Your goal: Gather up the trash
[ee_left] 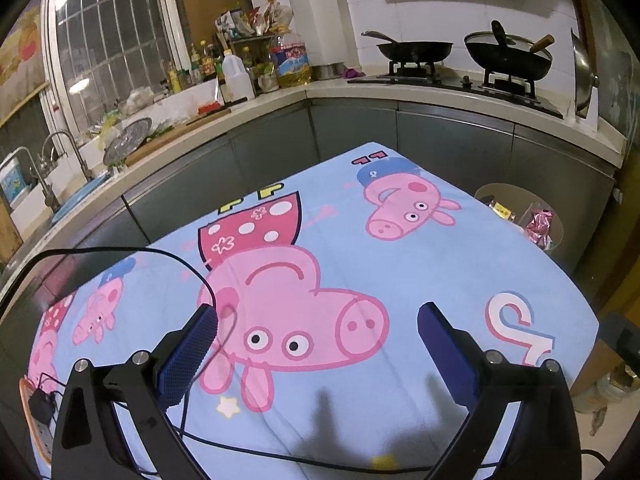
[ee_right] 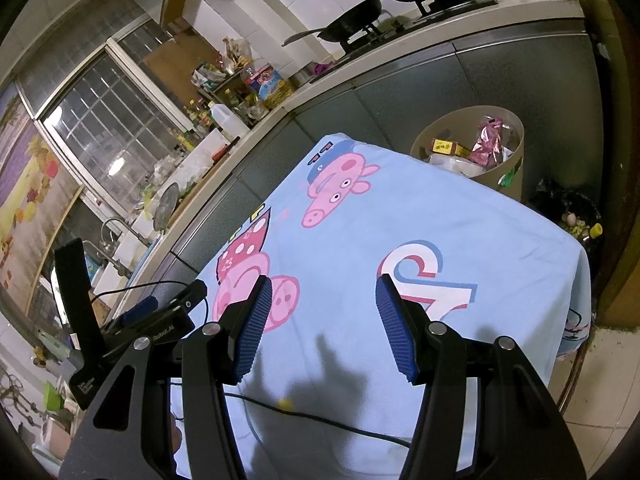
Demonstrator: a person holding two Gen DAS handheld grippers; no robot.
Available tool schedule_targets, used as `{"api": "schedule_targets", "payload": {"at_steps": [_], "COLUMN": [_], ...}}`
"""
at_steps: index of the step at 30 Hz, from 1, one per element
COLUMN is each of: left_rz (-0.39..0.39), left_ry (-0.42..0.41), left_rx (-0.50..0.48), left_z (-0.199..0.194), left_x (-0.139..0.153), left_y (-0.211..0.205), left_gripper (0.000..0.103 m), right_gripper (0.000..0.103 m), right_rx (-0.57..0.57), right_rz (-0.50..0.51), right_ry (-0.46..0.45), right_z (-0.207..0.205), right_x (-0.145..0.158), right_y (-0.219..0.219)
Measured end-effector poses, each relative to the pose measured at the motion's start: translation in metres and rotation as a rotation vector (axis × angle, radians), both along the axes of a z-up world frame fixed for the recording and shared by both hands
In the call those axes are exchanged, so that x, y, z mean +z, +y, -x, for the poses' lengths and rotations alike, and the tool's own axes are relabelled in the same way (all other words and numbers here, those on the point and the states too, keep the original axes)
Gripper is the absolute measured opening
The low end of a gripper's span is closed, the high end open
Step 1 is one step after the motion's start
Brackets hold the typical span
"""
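L wrist view, left to right: sink faucet (ee_left: 60, 152) sat at far left, w/ barred window (ee_left: 108, 40) above it in upper left; bottles (ee_left: 236, 68) crowded the counter at top centre; two woks (ee_left: 416, 50) stood on the stove at upper right. The cloth (ee_left: 400, 280), pale blue w/ pink pig print, filled the middle and bottom of frame. A black cable (ee_left: 280, 456) ran across its lower edge. L gripper (ee_left: 316, 340) hovered over the cloth at bottom centre, jaws wide apart, nothing between them. The bin (ee_left: 520, 216) peeked out past the cloth's right edge at mid right, pink foil wrapper (ee_left: 540, 224) inside. R wrist view: the L gripper (ee_right: 136, 316) showed at lower left, side-on. R gripper (ee_right: 322, 320) was at bottom centre over the cloth (ee_right: 460, 232), jaws also wide, empty. Upper right of centre, the bin (ee_right: 516, 164) stood just beyond the cloth's far edge, holding the foil wrapper (ee_right: 488, 140), a yellow box (ee_right: 446, 146) and other trash too small to ID. A black bag (ee_right: 568, 212) w/ scraps lay on the floor at mid right, beside the bin.
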State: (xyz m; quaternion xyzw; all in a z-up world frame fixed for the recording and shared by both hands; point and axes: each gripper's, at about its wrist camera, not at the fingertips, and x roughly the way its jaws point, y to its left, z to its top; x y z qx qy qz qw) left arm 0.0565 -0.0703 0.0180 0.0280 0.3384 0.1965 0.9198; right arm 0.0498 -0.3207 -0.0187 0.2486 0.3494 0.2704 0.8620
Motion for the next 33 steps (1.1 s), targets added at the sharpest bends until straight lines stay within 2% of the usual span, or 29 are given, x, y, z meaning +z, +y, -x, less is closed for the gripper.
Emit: {"api": "schedule_targets", "payload": {"at_steps": [20,33], "left_rz": [0.031,0.025], "left_ry": [0.014,0.016], "left_rx": [-0.003,-0.018], "left_z": [0.0027,0.0028], "left_x": [-0.0078,-0.0088], "left_y": [0.0100,0.0088], "left_gripper": [0.100,0.100], "right_gripper": [0.054,0.054], "right_rx": [0.003,-0.007], "right_rz": [0.015,0.012], "right_ry": [0.002,-0.001], "right_z": [0.0010,0.0005], "right_x": [-0.0006,0.0024], "right_y": [0.0074,0.0086]}}
